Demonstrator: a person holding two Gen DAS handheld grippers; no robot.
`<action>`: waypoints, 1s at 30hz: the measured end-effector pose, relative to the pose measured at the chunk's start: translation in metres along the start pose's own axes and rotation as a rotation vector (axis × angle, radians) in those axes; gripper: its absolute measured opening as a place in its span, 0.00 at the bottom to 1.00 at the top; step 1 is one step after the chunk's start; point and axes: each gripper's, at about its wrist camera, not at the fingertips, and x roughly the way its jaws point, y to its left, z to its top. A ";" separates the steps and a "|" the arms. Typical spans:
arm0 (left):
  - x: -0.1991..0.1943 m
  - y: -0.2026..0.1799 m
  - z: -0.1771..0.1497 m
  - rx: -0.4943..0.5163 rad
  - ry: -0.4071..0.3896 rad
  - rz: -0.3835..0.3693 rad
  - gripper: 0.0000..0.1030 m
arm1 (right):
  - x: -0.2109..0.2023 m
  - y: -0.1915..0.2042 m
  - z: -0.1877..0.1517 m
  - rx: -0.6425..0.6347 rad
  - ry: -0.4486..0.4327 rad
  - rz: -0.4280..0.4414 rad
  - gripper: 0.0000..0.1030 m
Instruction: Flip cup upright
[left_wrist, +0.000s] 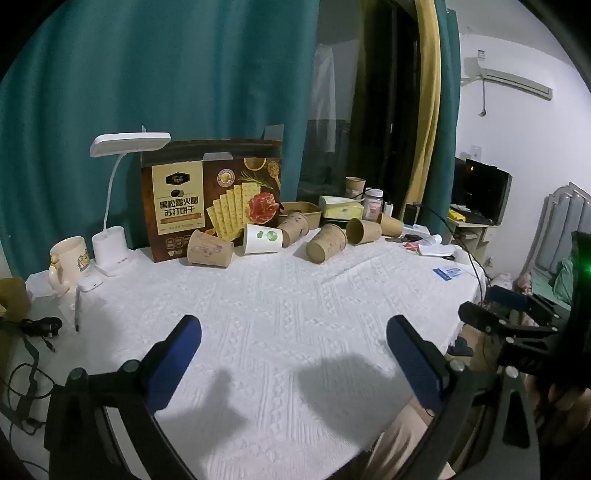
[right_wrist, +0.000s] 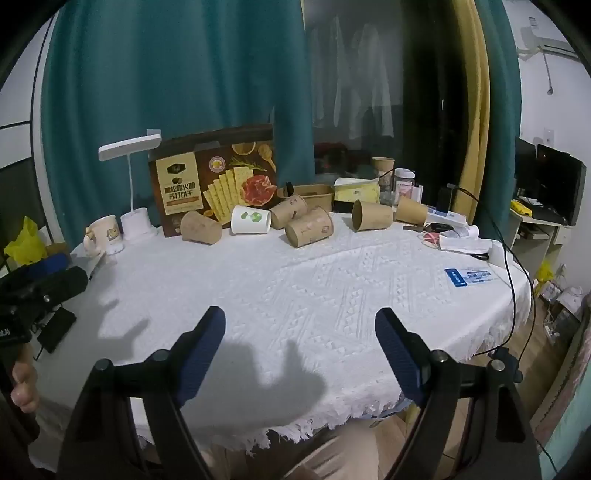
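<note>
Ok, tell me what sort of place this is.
Most likely a lived-in room at home, a bedroom or living room. A wall air conditioner hangs above a dark screen, teal curtains cover the window, and the white-clothed table holds a desk lamp.

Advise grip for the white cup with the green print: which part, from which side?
Take the white cup across its side wall near mid-length, descending from above and in front. It lies on its side, rim toward the left, base toward the brown cup close on its right, cracker box behind. Both the left gripper and right gripper are open and empty.
</note>
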 end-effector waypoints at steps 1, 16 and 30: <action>0.000 0.000 0.000 -0.001 0.004 0.002 0.98 | 0.000 0.000 0.000 -0.003 0.004 -0.001 0.79; 0.000 0.000 0.000 0.010 0.005 0.009 0.97 | -0.002 0.001 0.001 -0.001 0.002 -0.001 0.79; 0.000 -0.001 0.000 0.015 0.002 0.003 0.98 | -0.009 -0.009 0.007 -0.006 -0.002 -0.001 0.79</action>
